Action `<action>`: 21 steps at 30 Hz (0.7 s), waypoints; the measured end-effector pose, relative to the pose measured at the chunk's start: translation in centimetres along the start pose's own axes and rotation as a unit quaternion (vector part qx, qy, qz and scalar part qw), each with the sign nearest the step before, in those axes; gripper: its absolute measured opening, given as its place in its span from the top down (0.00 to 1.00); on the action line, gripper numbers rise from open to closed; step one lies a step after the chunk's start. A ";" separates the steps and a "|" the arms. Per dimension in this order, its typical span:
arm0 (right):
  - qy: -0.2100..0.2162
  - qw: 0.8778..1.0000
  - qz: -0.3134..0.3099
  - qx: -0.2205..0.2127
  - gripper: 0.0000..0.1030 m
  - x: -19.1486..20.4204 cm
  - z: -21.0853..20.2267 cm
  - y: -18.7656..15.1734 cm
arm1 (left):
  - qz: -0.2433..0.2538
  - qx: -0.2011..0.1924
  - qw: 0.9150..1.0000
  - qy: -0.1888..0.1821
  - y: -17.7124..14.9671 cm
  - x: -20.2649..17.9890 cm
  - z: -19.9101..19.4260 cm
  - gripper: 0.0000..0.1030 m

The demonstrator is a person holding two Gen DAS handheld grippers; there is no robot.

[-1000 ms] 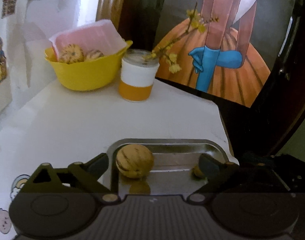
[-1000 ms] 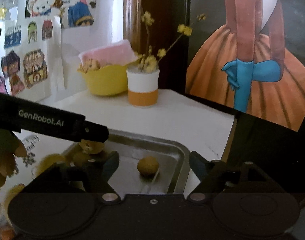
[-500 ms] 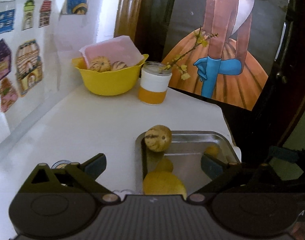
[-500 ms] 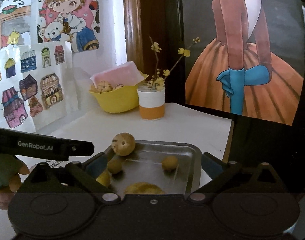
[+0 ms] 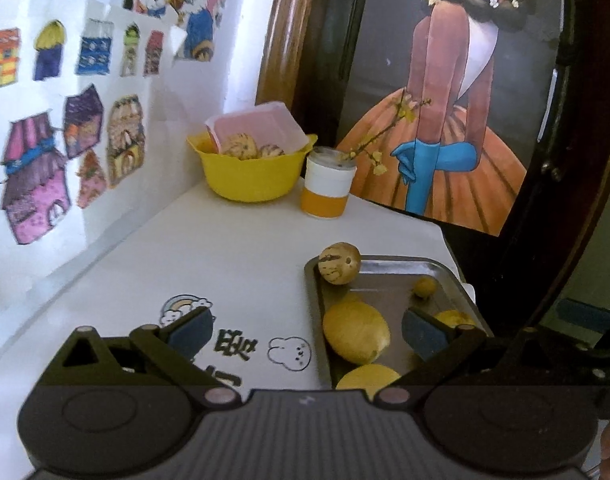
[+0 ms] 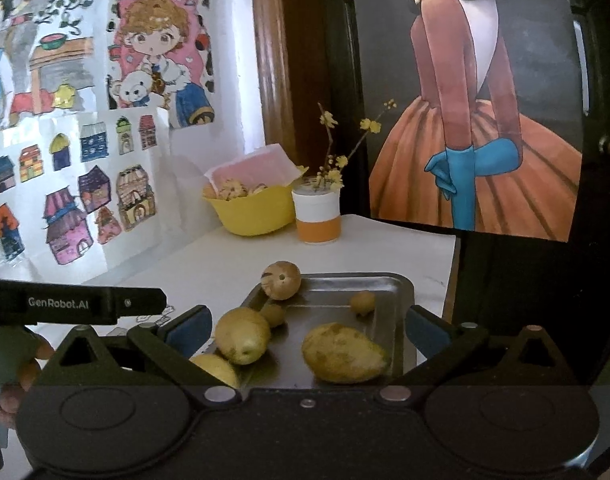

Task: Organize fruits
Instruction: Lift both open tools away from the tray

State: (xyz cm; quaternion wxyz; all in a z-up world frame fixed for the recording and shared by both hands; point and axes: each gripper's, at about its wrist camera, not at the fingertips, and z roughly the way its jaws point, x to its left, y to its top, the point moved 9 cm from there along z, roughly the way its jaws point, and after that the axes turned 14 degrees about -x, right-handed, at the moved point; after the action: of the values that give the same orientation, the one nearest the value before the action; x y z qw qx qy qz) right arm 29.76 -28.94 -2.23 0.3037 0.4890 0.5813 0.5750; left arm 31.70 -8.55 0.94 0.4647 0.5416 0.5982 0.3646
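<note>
A metal tray on the white table holds several yellow fruits. A striped round melon rests at its far left corner, a small round fruit lies further right, and a mango and a pear-like fruit lie nearer. My left gripper is open and empty over the tray's left edge. Open and empty too, my right gripper hovers above the tray's near end.
A yellow bowl with striped fruits and pink paper stands at the back by the wall. Beside it is a white and orange cup with flower twigs. The table drops off right of the tray. Fingers hold the left gripper body.
Both grippers have pulled back and risen away from the tray, so more fruits and more of the wall show. The melon stays at the tray's far left corner.
</note>
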 end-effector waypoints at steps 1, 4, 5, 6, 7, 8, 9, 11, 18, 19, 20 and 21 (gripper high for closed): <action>0.000 1.000 -0.003 -0.002 0.01 0.3 -0.4 0.0 | 0.001 -0.003 1.000 0.001 0.0 0.2 -0.5 0.00; -0.004 1.000 -0.010 -0.008 0.01 1.1 -1.6 -0.1 | -0.001 -0.011 1.000 0.000 -0.2 0.6 -1.9 0.00; -0.006 1.000 -0.011 -0.010 0.01 1.3 -1.9 -0.1 | 0.000 -0.013 1.000 -0.001 -0.3 0.8 -2.3 0.00; -0.009 1.000 -0.011 -0.013 0.01 1.5 -2.3 -0.1 | 0.000 -0.015 1.000 -0.002 -0.4 0.9 -2.7 0.00; -0.011 1.000 -0.009 -0.014 0.01 1.6 -2.7 -0.1 | 0.000 -0.017 1.000 -0.001 -0.4 1.1 -3.0 0.00; -0.013 1.000 -0.007 -0.015 0.01 1.8 -3.0 -0.2 | -0.001 -0.021 1.000 -0.001 -0.5 1.3 -3.5 0.00; -0.015 1.000 -0.005 -0.016 0.01 1.9 -3.3 -0.3 | -0.002 -0.024 1.000 0.000 -0.5 1.5 -3.8 0.00; -0.018 1.000 -0.003 -0.018 0.01 2.3 -4.0 -0.4 | -0.003 -0.031 1.000 0.002 -0.6 1.9 -4.5 0.00; -0.030 0.999 -0.021 -0.033 0.01 3.5 -5.5 -1.0 | -0.010 -0.025 1.000 0.006 -1.7 3.1 -6.4 0.00; -0.033 0.998 -0.028 -0.035 0.01 3.7 -5.7 -1.1 | -0.011 -0.025 1.000 0.007 -1.9 3.2 -6.7 0.00; -0.034 0.998 -0.033 -0.037 0.01 3.9 -5.8 -1.2 | -0.010 -0.028 1.000 0.008 -2.0 3.4 -7.0 0.00; -0.034 0.998 -0.033 -0.038 0.01 4.1 -6.0 -1.3 | -0.007 -0.030 0.999 0.009 -2.2 3.5 -7.4 0.00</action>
State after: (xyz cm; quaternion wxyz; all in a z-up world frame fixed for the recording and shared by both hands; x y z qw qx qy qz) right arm 22.59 -27.24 -1.65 0.3608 0.4766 0.5642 0.5695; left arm 24.07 -4.93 0.56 0.4777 0.5200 0.5950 0.3839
